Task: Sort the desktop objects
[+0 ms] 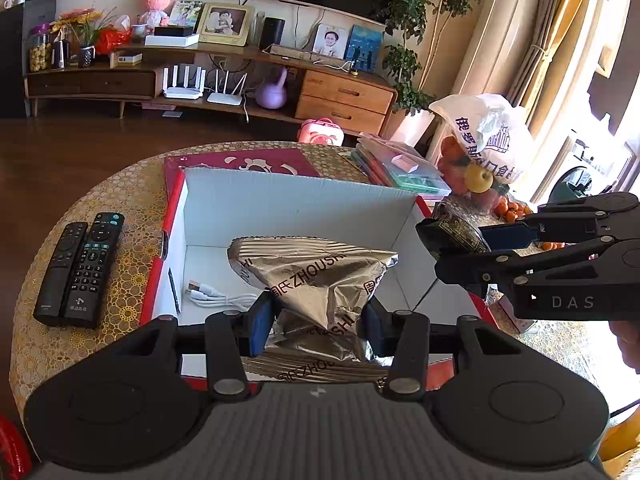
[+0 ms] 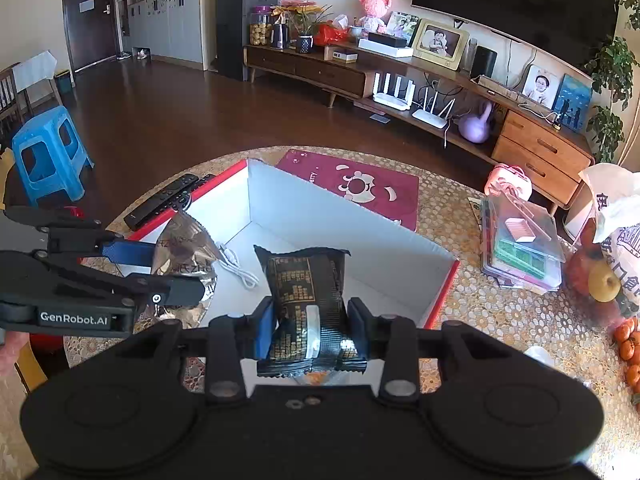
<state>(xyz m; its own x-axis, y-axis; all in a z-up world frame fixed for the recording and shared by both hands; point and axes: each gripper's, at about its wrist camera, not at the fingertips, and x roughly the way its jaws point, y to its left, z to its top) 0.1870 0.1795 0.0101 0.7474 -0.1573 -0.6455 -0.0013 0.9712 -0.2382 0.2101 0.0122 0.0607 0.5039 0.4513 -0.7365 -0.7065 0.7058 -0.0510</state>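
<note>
My left hand-held gripper (image 1: 316,320) is clamped on the silver foil packet (image 1: 320,280), pinching it at its crumpled waist above the near end of the open box (image 1: 296,200), which sits mid-surface. That foil looks slick and puffy; I judge it could slide out of the pads, or land on the white cable (image 1: 224,298) lying on the box floor by the left wall. My right hand-held gripper (image 2: 312,328) is clamped on the black snack packet (image 2: 308,300), a flat dark wrapper with gold print, held over the box's near right side. Both grippers are close together, so I could knock one against the other, or catch the box wall when letting go.
</note>
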